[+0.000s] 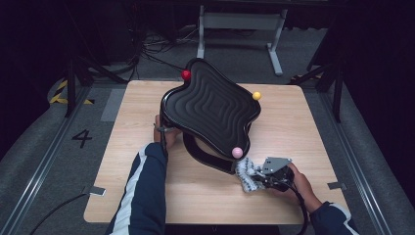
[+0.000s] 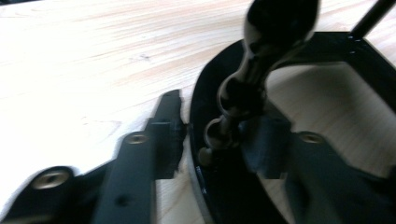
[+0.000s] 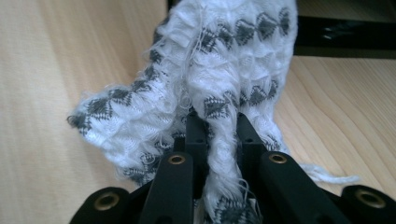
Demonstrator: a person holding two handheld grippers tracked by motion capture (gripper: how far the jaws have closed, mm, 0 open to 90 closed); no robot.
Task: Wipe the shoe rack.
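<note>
black wavy board [image 1: 210,110]: 1 | coloured balls: 3 – red [image 1: 186,74], yellow [image 1: 256,95], pink [image 1: 237,152] | knitted cloth [image 1: 247,176]: 1 | grippers: 2 – left [image 2: 224,140], right [image 3: 219,135]

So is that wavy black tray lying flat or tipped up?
Tipped: the wavy black tray slants above the wooden table, propped on its black stand.

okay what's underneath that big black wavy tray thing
Under the black wavy top a glossy black base frame rests on the wooden table. The left gripper reaches in at the frame's curved post. The frame's far side is covered.
</note>
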